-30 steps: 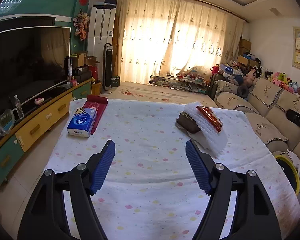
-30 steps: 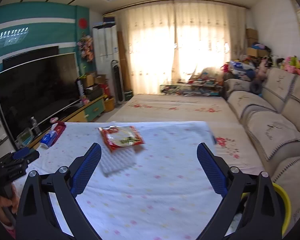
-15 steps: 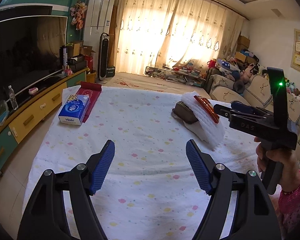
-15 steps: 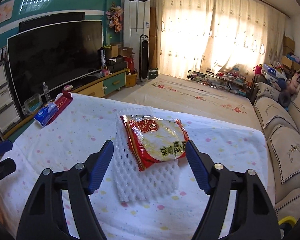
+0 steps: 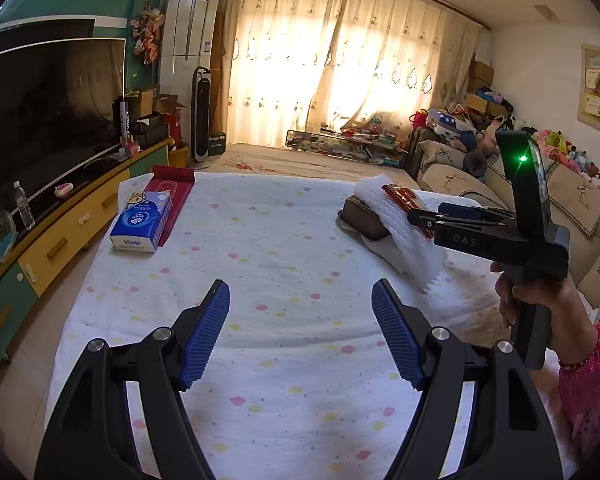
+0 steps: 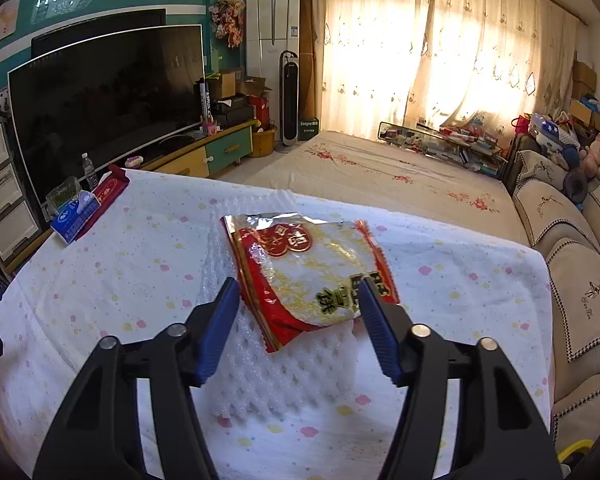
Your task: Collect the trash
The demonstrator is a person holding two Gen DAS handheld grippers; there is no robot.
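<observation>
A red and white snack wrapper (image 6: 308,268) lies on a sheet of white foam netting (image 6: 284,368) on the dotted tablecloth (image 6: 140,280). My right gripper (image 6: 298,296) straddles the wrapper's near end, its jaws closing, one blue pad at each side edge of the wrapper. In the left wrist view the right gripper (image 5: 420,216) reaches in from the right, held by a hand (image 5: 540,292), over the wrapper (image 5: 404,196) and the netting (image 5: 396,232). A brown object (image 5: 360,220) lies partly under the netting. My left gripper (image 5: 300,300) hangs open over bare cloth with nothing between its pads.
A blue tissue pack (image 5: 140,224) and a red box (image 5: 172,188) sit at the table's far left corner. A TV cabinet (image 5: 60,240) runs along the left, a sofa (image 6: 580,280) along the right. A yellow bin rim (image 6: 576,448) shows at the lower right.
The right gripper came down and forward over the wrapper and its jaws narrowed around it. It entered the left wrist view from the right. The left gripper stayed put.
</observation>
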